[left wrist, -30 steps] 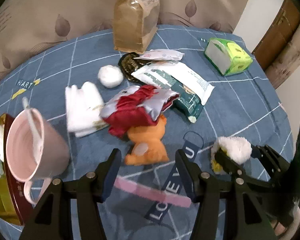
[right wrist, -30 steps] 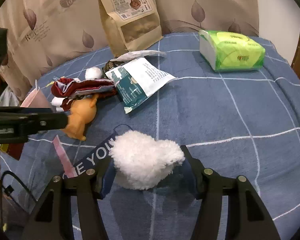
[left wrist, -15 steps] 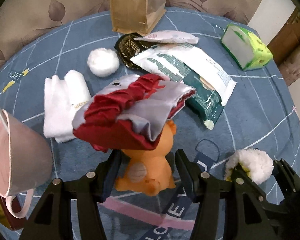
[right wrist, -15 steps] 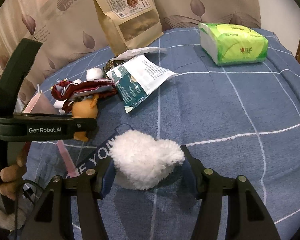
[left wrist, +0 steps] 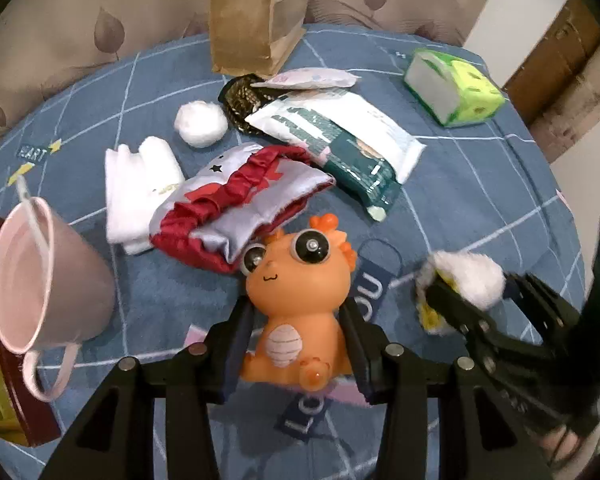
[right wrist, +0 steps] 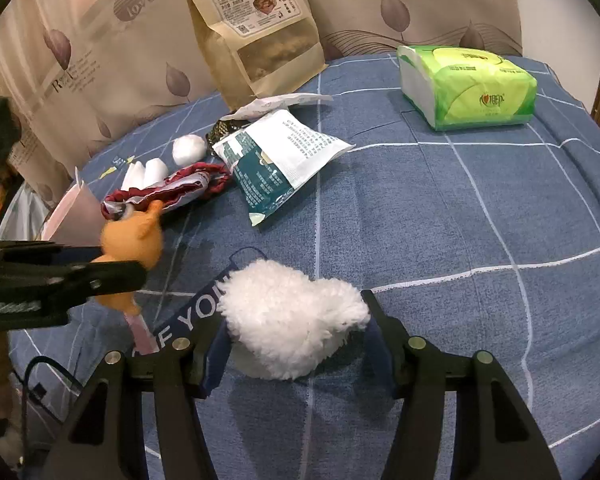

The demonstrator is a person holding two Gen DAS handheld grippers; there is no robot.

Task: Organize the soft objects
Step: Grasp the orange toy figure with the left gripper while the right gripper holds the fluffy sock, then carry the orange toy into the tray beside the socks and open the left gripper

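Your counter, under the blue checked cloth, has the loose clutter to the far left of both claws; the pink cup sits at the near left edge. The orange dragon toy stands upright, long axis vertical, head far, dead centre in your left claw; its jaws are closing, pads on both flanks. The right claw is clamped on the white fluffy toy, to the right of the dragon. The left hand is nearer the cup.

Blue checked bedspread under kraft pouch, green tissue pack, teal sachet, pink mug.
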